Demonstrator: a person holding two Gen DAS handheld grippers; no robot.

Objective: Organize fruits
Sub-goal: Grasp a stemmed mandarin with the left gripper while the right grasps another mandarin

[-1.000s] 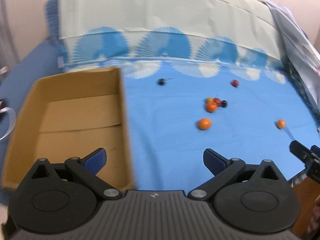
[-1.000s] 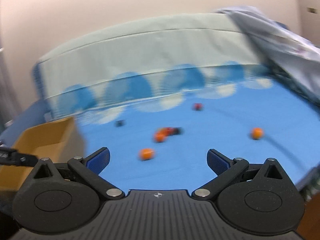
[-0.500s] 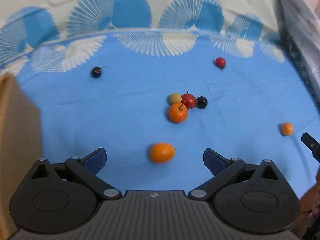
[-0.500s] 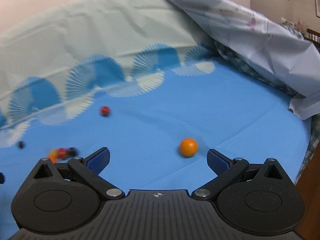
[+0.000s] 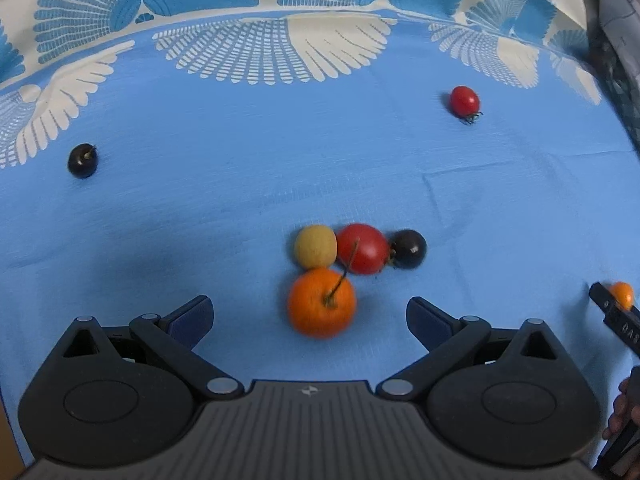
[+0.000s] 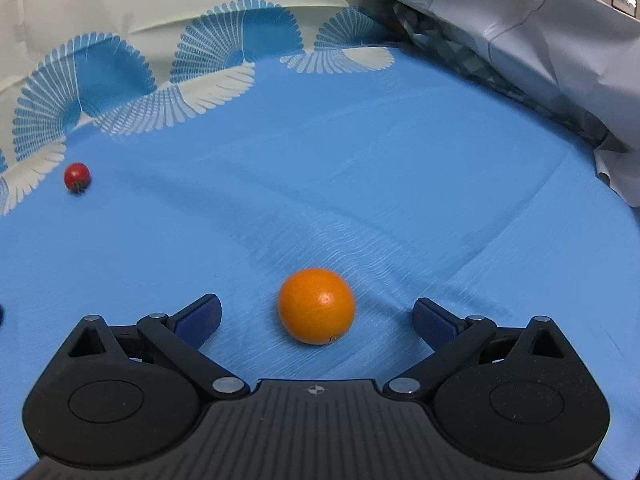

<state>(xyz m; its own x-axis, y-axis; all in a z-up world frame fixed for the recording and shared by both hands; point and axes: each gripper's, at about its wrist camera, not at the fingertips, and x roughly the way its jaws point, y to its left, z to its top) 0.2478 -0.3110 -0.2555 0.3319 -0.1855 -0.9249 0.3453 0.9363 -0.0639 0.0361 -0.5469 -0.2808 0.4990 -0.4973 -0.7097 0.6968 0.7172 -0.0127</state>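
Both grippers are closing in since half a second ago. The left gripper [image 5: 308, 318], spread wide, is bracketing the stemmed orange [image 5: 321, 303]; the right gripper [image 6: 316, 316], also released, is straddling a lone orange [image 6: 317, 306]. Pinch gently at mid-height, clear of neighbours. Beyond: one yellow fruit [image 5: 315, 246], two red [image 5: 362, 249], two dark [image 5: 408, 249].

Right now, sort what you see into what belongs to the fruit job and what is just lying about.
Job: stemmed orange, yellow fruit, big red fruit, two dark fruits, cherry tomato, lone orange.

Lying about: blue patterned cloth, grey sheet.
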